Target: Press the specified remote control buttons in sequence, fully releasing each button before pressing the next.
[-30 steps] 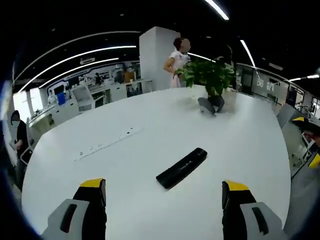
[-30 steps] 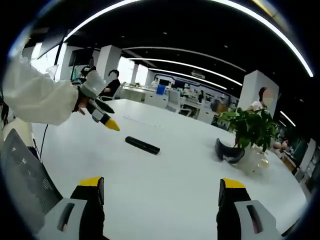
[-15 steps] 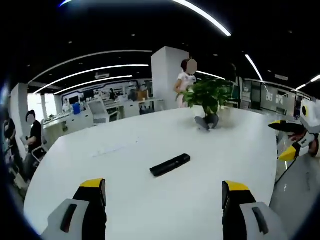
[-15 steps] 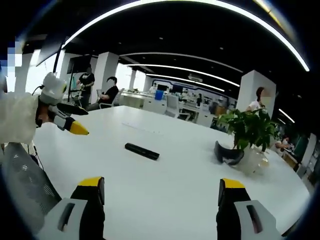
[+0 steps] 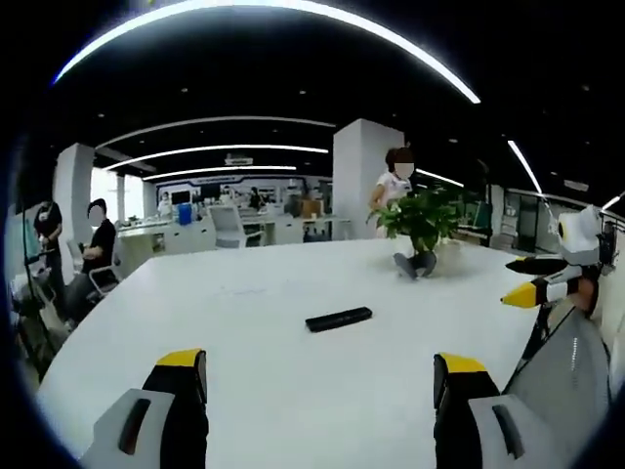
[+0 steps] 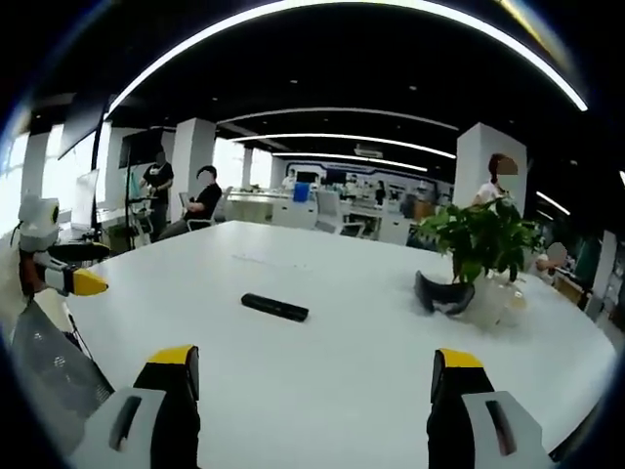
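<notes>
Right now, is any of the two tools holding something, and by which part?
Nothing is held. The left tool and the right tool are both open and empty; the slim black remote control lies alone on the white round table.

- Lighting from overhead ceiling light strips [image 5: 293, 10], bright and even; dark ceiling between them.
- White tabletop [image 5: 293, 371] well lit, mild sheen, soft faint shadows.
- Windows [image 6: 29, 166] at the left of my right gripper view blown out.
- Heavy fisheye bending at edges; far background soft, my tongs sharp.
</notes>
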Motion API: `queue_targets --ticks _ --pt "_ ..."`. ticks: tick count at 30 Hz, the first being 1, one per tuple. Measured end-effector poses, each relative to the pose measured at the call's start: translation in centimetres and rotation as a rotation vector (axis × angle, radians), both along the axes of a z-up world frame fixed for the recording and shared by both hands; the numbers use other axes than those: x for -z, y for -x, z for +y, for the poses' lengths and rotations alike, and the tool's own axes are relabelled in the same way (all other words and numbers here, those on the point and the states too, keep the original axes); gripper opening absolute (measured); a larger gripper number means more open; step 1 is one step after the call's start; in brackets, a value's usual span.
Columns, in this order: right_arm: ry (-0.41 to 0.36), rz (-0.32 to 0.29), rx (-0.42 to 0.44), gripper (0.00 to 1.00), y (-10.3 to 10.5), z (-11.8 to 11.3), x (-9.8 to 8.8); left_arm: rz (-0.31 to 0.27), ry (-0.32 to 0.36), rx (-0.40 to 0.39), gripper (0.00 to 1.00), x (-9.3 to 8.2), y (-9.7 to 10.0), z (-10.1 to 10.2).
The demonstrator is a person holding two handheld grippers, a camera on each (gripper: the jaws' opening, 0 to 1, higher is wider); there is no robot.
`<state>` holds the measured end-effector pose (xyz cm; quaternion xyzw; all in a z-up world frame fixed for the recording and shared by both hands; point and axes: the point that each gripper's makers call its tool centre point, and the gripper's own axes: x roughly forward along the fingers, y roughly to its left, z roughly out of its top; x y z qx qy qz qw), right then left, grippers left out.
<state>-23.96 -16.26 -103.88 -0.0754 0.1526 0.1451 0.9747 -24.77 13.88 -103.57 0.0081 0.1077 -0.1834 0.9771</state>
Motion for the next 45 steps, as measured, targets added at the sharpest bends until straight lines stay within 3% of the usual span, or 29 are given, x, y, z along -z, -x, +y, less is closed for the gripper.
queue_targets --ticks 5,9,12,14,19,23,45 --pt "0.017 -0.003 0.017 0.98 0.2 -0.3 0.2 -0.016 0.012 -0.074 1.00 0.0 0.4 1.2" --pt "0.034 0.001 0.022 0.96 0.0 -0.2 0.7 -0.050 -0.032 -0.131 1.00 0.6 0.1 2.0" --pt "0.074 0.032 0.018 0.97 0.0 -0.2 1.6 -0.034 0.014 -0.153 1.00 0.9 -0.2 1.6" --pt "0.080 0.039 0.023 0.97 0.0 -0.3 1.7 -0.049 -0.091 -0.192 1.00 1.3 -0.4 2.5" --pt "0.091 0.000 0.050 0.91 0.0 -1.0 1.2 0.008 -0.198 -0.192 1.00 3.2 -0.5 2.8" --pt "0.092 -0.013 0.060 0.91 0.1 -1.1 1.0 -0.016 -0.197 -0.181 1.00 2.9 -0.5 2.4" --pt "0.090 -0.053 0.077 0.91 0.2 -1.5 0.3 0.012 -0.222 -0.166 1.00 3.6 -0.3 2.3"
